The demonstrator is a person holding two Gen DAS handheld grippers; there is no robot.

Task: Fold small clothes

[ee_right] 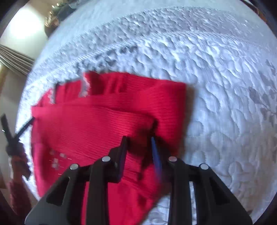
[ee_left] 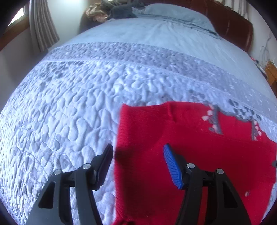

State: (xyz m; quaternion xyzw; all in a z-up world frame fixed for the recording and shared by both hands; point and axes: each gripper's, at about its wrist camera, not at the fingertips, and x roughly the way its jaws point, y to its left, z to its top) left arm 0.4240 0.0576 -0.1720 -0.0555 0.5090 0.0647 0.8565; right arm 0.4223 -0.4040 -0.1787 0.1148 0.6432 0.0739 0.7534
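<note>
Red sweater (ee_left: pixel 155 147) part-folded on the quilted bedspread (ee_left: pixel 69 103), both grippers over it.

Left gripper (ee_left: pixel 137 152): jaws wide apart, empty, over the sweater's edge. Right gripper (ee_right: pixel 138 140): jaws apart, straddling a raised fold, seemingly not clamped. Risk: closing on too few layers drags the fold askew; the soft quilt offers little resistance. Count: one sweater, two grippers, one pillow (ee_left: pixel 173 12).

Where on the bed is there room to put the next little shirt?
Bare quilt lies open left of the red sweater, up to the plain blue sheet. More bare quilt shows right of it in the right wrist view. Clothes pile crowds the bed's far corner.
</note>
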